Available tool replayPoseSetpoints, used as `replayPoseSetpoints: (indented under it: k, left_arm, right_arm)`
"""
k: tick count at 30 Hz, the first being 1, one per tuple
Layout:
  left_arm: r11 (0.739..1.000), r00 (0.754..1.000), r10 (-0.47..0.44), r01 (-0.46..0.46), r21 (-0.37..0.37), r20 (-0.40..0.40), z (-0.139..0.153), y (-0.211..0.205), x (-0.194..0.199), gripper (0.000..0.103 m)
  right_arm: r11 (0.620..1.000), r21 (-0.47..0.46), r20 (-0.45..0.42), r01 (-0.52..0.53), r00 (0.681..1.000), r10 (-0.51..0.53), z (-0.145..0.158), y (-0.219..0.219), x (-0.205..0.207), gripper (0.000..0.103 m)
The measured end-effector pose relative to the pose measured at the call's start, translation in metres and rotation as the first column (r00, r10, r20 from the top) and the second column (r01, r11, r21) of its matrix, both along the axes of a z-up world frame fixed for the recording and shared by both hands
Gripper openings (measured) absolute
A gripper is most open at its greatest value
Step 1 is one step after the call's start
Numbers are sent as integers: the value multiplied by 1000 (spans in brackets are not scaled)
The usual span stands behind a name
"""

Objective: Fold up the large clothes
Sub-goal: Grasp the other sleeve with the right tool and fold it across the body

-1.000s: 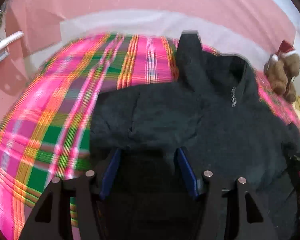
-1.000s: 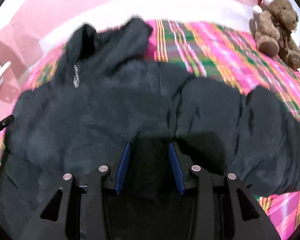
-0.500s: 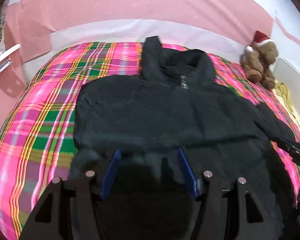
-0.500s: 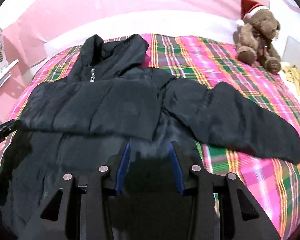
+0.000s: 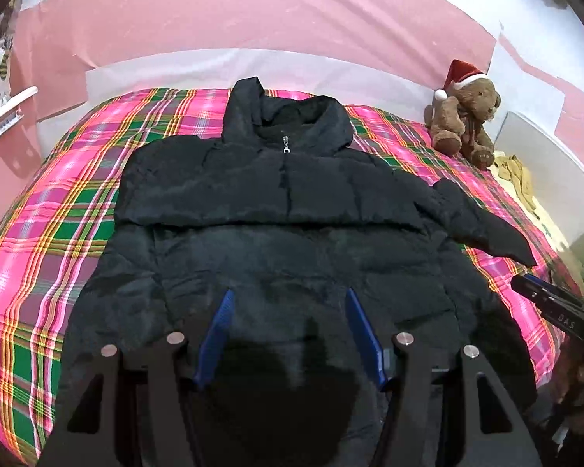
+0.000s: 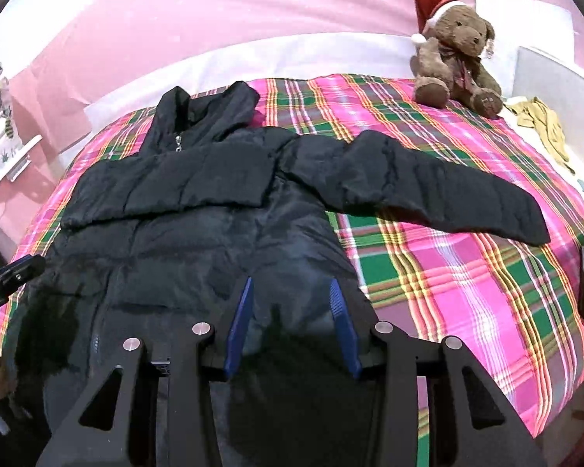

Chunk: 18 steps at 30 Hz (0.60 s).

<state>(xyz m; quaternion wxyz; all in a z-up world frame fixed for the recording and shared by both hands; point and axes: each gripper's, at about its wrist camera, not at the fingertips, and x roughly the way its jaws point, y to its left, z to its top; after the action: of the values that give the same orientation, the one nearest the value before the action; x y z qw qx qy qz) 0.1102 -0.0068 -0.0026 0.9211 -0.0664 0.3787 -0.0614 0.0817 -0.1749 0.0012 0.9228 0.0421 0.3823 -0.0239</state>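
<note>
A black puffer jacket (image 5: pixel 284 210) lies front up on the plaid bed, hood (image 5: pixel 288 124) toward the far wall. One sleeve is folded across the chest (image 6: pixel 175 183); the other sleeve (image 6: pixel 428 186) stretches out to the right. My left gripper (image 5: pixel 288 299) is open and empty above the jacket's lower hem. My right gripper (image 6: pixel 290 288) is open and empty above the hem's right side. Each gripper shows at the edge of the other's view, the right one (image 5: pixel 545 303) and the left one (image 6: pixel 7 276).
The pink and green plaid bedspread (image 6: pixel 447 272) covers the bed. A brown teddy bear in a Santa hat (image 6: pixel 455 50) sits at the far right corner. A yellow cloth (image 6: pixel 545 124) lies beside it. A pink wall (image 5: pixel 253 11) stands behind.
Both grippers have pulled back and up from the jacket, so more of the bed shows. The sleeve now lies folded across the chest.
</note>
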Motion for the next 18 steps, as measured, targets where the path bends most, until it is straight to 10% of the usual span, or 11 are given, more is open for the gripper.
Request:
replayPoseSetpoints:
  k: [18]
  left_arm:
    - [995, 999, -41, 38, 90, 26, 1, -27, 57, 62]
  right_arm:
    - [978, 125, -24, 168, 986, -167, -13, -90, 26, 57]
